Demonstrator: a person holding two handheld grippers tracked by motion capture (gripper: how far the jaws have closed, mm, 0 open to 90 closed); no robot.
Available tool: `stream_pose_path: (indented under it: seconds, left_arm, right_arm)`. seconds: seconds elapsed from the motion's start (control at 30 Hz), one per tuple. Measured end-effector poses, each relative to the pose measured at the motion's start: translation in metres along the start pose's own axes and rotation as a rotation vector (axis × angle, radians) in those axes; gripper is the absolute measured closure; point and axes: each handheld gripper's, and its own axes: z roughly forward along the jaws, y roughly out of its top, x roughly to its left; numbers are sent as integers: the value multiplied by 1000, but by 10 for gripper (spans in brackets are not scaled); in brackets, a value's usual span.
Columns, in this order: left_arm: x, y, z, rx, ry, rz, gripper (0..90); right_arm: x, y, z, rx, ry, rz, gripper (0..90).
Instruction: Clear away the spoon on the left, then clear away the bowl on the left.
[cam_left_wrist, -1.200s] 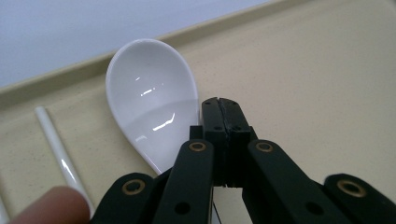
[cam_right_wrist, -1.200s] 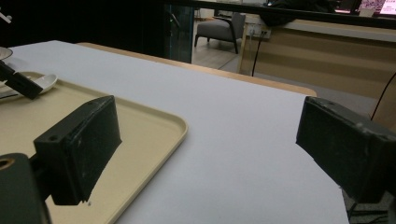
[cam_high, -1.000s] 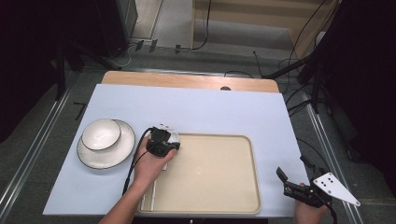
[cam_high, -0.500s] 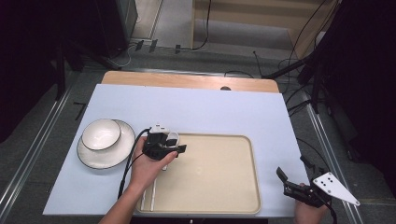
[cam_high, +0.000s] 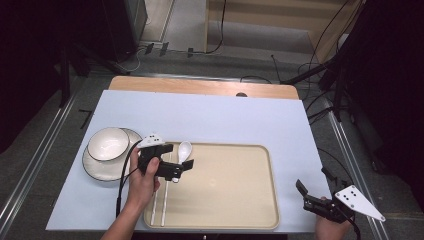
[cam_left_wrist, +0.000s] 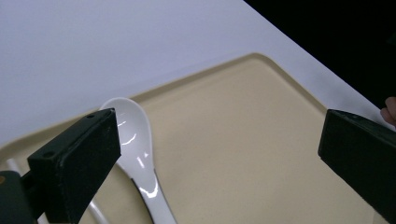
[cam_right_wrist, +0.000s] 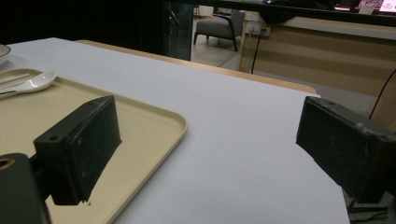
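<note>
A white ceramic spoon (cam_high: 184, 150) lies in the far left corner of the beige tray (cam_high: 235, 200), beside a pair of white chopsticks (cam_high: 159, 200). My left gripper (cam_high: 181, 155) hovers just over the spoon's handle. Its jaws have just been opening and now stand wide, with nothing pressed between them. In the left gripper view the spoon (cam_left_wrist: 135, 149) rests on the tray (cam_left_wrist: 261, 140) by the left jaw of the left gripper (cam_left_wrist: 219, 149). My right gripper (cam_high: 312, 178) stands open and empty off the tray's near right corner. The right gripper (cam_right_wrist: 205, 144) looks across the table.
A white bowl (cam_high: 107, 144) sits on a dark-rimmed plate (cam_high: 97, 170) left of the tray. The pale blue tabletop (cam_high: 225, 120) stretches behind the tray to a wooden strip (cam_high: 200, 86). Cables trail on the floor beyond. The tray's corner (cam_right_wrist: 154, 126) lies by the right gripper's left jaw.
The left gripper's jaws have opened, and the hand has drawn back and up a little. The spoon, hidden under the gripper before, now lies bare in the tray. The right gripper has kept still.
</note>
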Motion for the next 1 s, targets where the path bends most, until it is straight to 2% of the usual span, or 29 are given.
stream_pose_path:
  seconds: [0.23,0.47,0.73,0.77,0.83,1.0]
  left_arm:
    - [9,1,-13,-10,36,-17,0]
    - [16,2,-26,-31,65,-4,0]
    - [24,6,-41,-39,95,-21,0]
    - [26,6,-42,-44,100,-9,0]
    - [28,8,-44,-30,107,-28,0]
    - [36,9,-51,-28,131,-35,0]
  right_arm:
    - [1,0,2,5,1,-7,64]
    - [-1,0,1,2,1,-7,64]
    - [0,1,1,3,2,-10,64]
    - [1,1,1,2,1,-8,64]
    - [0,1,1,-2,2,-11,64]
    - [0,1,1,2,0,-12,64]
